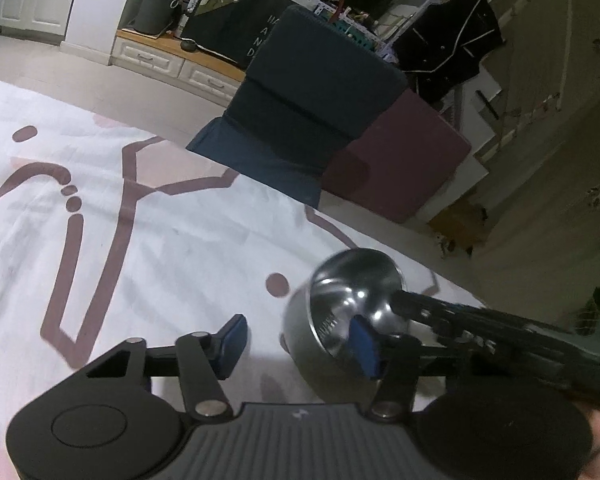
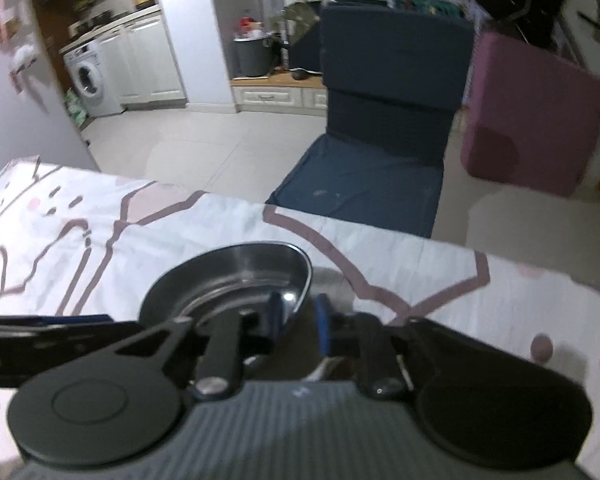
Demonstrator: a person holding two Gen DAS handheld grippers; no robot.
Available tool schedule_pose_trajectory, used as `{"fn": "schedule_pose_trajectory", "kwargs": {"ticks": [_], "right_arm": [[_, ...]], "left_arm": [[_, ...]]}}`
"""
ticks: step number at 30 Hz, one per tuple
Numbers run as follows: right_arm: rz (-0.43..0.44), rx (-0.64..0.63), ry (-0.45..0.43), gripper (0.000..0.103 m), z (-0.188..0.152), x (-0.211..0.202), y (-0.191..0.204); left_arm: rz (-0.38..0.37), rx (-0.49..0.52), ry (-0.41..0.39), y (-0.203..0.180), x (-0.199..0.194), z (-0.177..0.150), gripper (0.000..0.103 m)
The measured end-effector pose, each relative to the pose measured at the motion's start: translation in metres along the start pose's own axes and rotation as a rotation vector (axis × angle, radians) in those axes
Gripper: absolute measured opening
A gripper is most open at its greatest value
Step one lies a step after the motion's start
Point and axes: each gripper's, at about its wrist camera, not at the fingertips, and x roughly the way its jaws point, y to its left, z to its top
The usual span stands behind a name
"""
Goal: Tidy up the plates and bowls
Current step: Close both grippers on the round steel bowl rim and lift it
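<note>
A steel bowl (image 2: 236,276) sits tilted on the patterned cloth (image 1: 140,248) of the tabletop, near its far edge. The right tongs (image 2: 300,320) pinch its rim, one pad inside and one outside, while the left tongs (image 1: 300,340) stand spread, one pad inside the bowl and no grip evident. Risk: the narrow rim hold may let the smooth bowl pivot or slip, and both tongs crowding one bowl may collide.
</note>
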Motion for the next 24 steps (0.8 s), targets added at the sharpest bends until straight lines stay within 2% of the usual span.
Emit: {"fn": "schedule_pose_trajectory", "kwargs": {"ticks": [2, 6, 8, 11, 15, 24], "right_arm": [[-0.001, 0.013, 0.008, 0.012, -0.001, -0.003, 0.002], [-0.013, 0.024, 0.018, 0.012, -0.002, -0.003, 0.004], [-0.013, 0.03, 0.019, 0.012, -0.003, -0.004, 0.004], [-0.004, 0.043, 0.015, 0.012, -0.004, -0.004, 0.005], [-0.002, 0.061, 0.01, 0.011, -0.009, -0.013, 0.008], [-0.019, 0.134, -0.03, 0.006, -0.02, -0.056, 0.025]], "left_arm": [[0.013, 0.008, 0.011, 0.002, 0.006, 0.003, 0.048], [0.019, 0.021, 0.027, 0.005, 0.013, 0.006, 0.034], [0.003, 0.049, 0.027, 0.002, 0.013, 0.007, 0.014], [0.029, 0.101, 0.033, -0.007, 0.01, 0.006, 0.011], [0.029, 0.074, 0.048, -0.007, 0.002, 0.004, 0.006], [0.037, 0.14, 0.024, -0.027, -0.05, -0.007, 0.003]]}}
